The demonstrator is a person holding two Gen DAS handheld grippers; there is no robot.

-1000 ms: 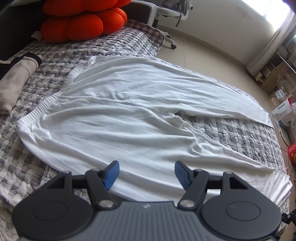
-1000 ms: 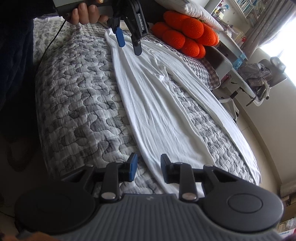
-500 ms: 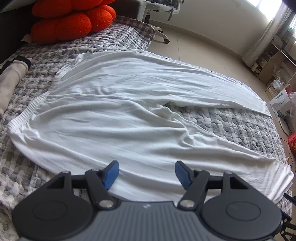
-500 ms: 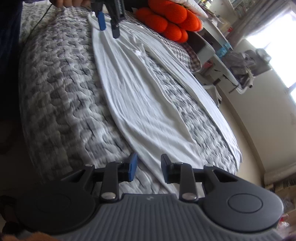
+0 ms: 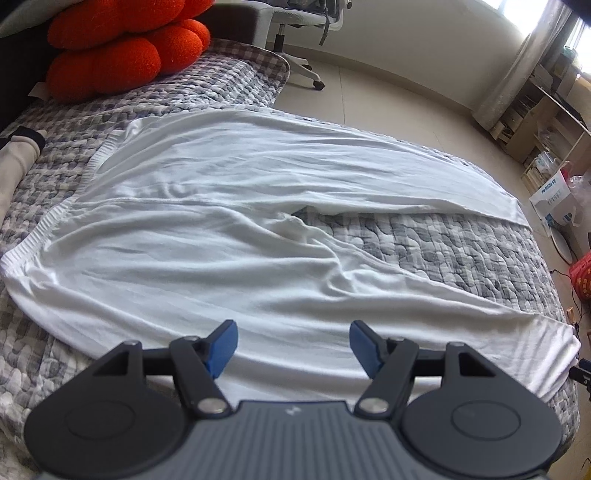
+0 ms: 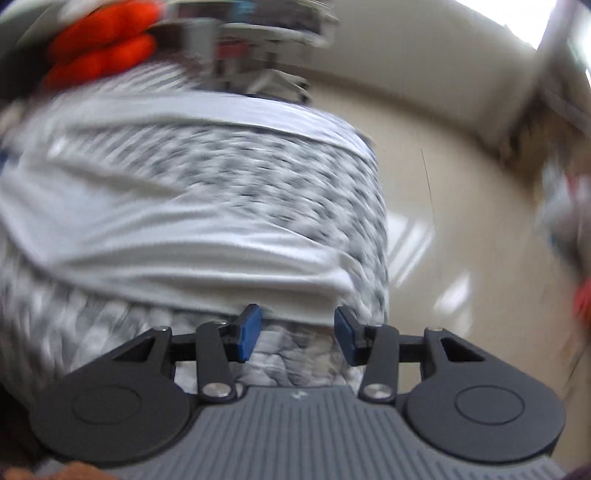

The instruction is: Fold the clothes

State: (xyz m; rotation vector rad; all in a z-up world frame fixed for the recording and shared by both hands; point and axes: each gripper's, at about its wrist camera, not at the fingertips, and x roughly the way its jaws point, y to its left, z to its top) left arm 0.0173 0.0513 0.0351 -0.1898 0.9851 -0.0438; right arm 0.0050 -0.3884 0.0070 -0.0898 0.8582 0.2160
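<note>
Trousers (image 5: 207,236) of thin white cloth lie spread flat on the grey-and-white quilted bedspread (image 5: 454,251), which serves as the landmark here. Their ribbed waistband sits toward the bedspread's end nearest the orange cushion (image 5: 110,55); the two legs run away from it and part in a V, bare quilt showing between them. The leg hems reach the bedspread's opposite end. A folded beige garment (image 5: 16,162) rests on the quilt just beside the waistband end, apart from the trousers.

The left gripper (image 5: 293,345) hangs over the near trouser leg, its blue-padded fingers spread wide with nothing between them. The right gripper (image 6: 297,334), seen in a heavily blurred view, hovers at the bedspread's hem end, just short of the near leg's cuff; its fingers also stand apart and empty, quilt visible in the gap.

Beyond the bedspread's far side stand an office chair (image 5: 306,22) on pale floor and a white box (image 5: 554,192) by shelving.
</note>
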